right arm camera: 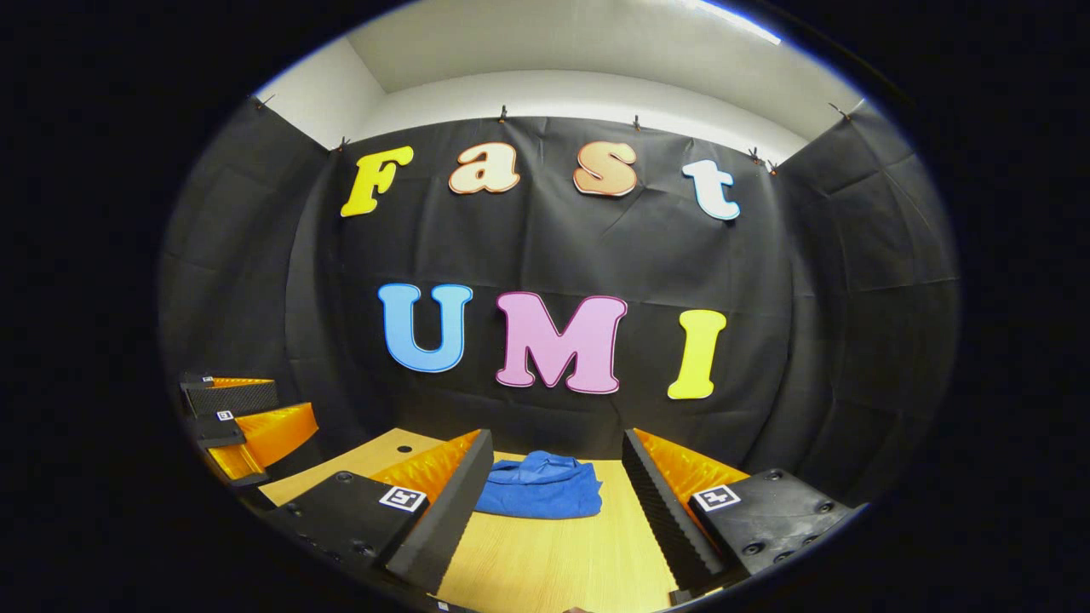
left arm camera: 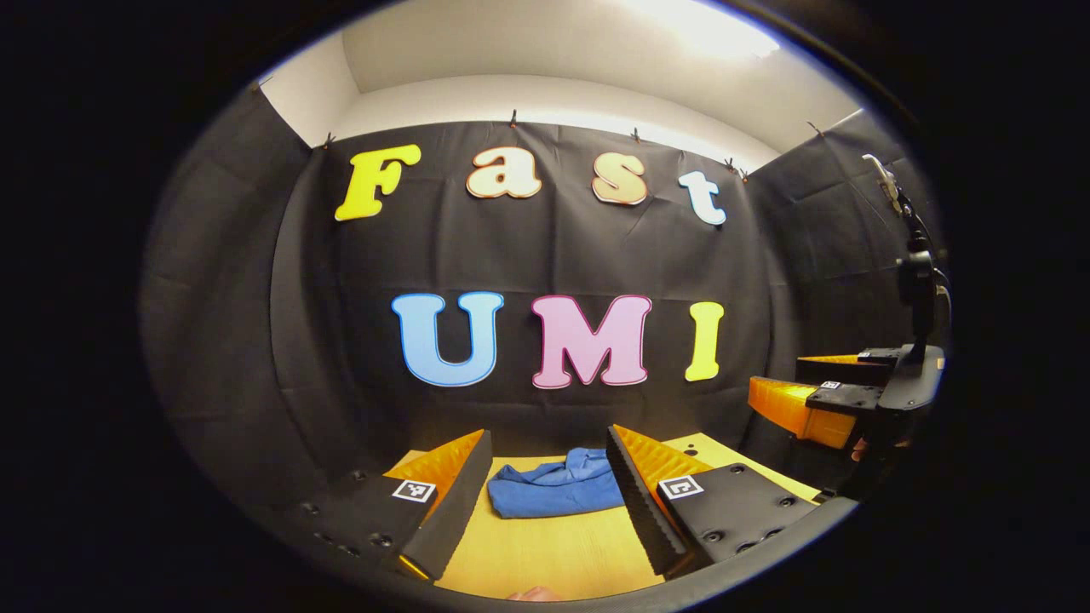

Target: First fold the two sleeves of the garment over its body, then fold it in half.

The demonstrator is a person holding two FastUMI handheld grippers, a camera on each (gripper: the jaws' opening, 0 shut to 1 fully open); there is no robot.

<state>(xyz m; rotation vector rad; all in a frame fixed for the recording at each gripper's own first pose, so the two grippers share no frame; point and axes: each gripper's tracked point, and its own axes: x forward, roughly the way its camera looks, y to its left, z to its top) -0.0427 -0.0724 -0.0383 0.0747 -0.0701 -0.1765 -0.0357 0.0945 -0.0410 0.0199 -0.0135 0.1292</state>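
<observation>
A wooden worktop sits in front of a black cloth wall. Small clips hold the cloth up. Above is a white wall and a bright ceiling light.

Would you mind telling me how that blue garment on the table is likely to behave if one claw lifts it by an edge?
The blue garment lies bunched in soft wrinkles, so it will probably drape and sag rather than hold shape. It looks like thin cloth, likely light. On the smooth wooden table, a push would probably slide or crumple it, not roll it.

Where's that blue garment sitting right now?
The blue garment lies bunched on the wooden table near the back wall, ahead of both grippers; each gripper view frames it between that gripper's open fingers, untouched.
</observation>
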